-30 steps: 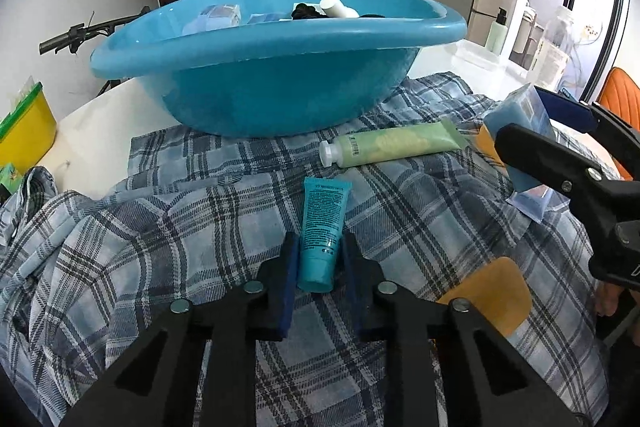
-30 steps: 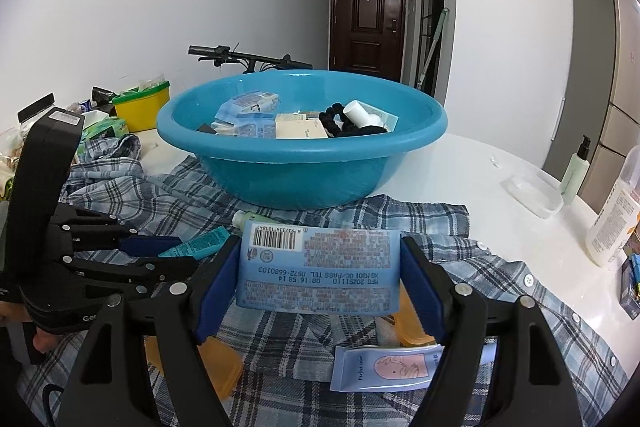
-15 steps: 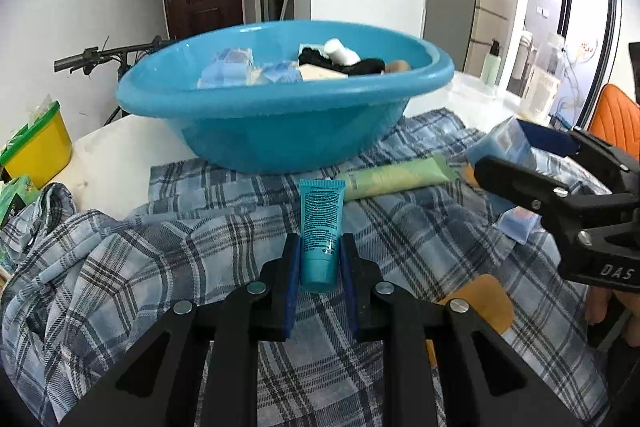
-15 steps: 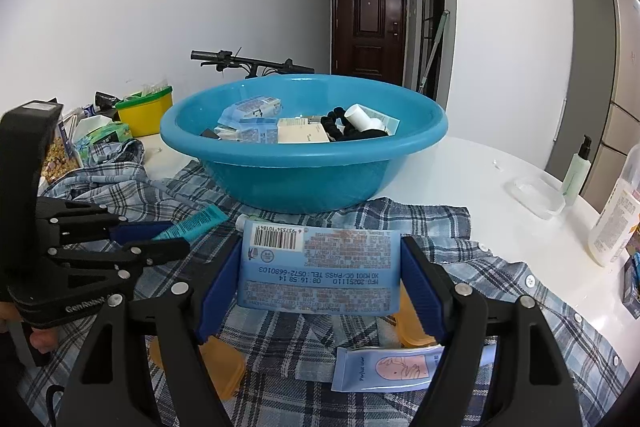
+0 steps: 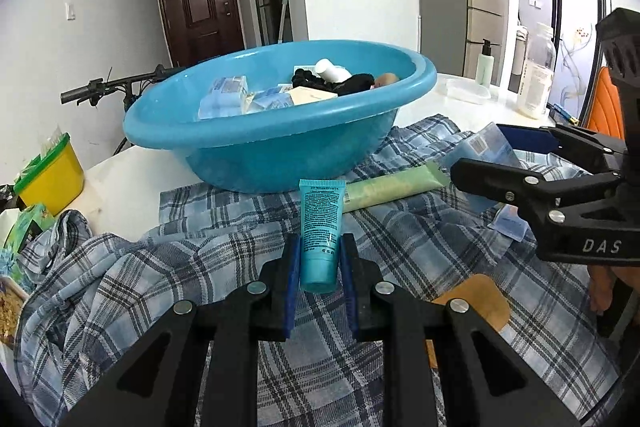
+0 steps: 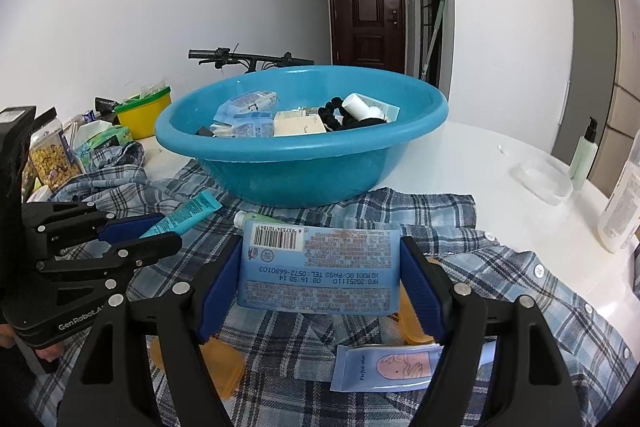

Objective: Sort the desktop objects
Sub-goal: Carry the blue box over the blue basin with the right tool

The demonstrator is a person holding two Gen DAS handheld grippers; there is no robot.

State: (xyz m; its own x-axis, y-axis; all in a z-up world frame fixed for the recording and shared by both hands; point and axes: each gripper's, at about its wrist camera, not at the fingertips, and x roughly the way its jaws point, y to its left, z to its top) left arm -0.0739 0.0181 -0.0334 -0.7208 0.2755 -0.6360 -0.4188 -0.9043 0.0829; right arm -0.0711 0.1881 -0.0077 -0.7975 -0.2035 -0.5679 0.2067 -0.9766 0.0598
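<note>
My left gripper (image 5: 319,259) is shut on a teal tube (image 5: 321,227), held above the plaid shirt (image 5: 200,267); the tube also shows in the right wrist view (image 6: 188,213). My right gripper (image 6: 320,271) is shut on a light blue wipes pack (image 6: 319,269), lifted in front of the blue basin (image 6: 300,163). The basin (image 5: 280,143) holds several packs, a white bottle and black items. A pale green tube (image 5: 394,185) lies on the shirt before the basin.
A small blue sachet (image 6: 386,367) and orange pieces (image 5: 476,301) lie on the shirt. A yellow tub (image 5: 50,177) and snack packs stand left. A clear dish (image 6: 544,179), pump bottle (image 6: 582,153) and white bottle (image 6: 622,211) stand right on the white table.
Both grippers have risen with their loads; the teal tube now stands higher against the basin, and more of the basin's inside shows.
</note>
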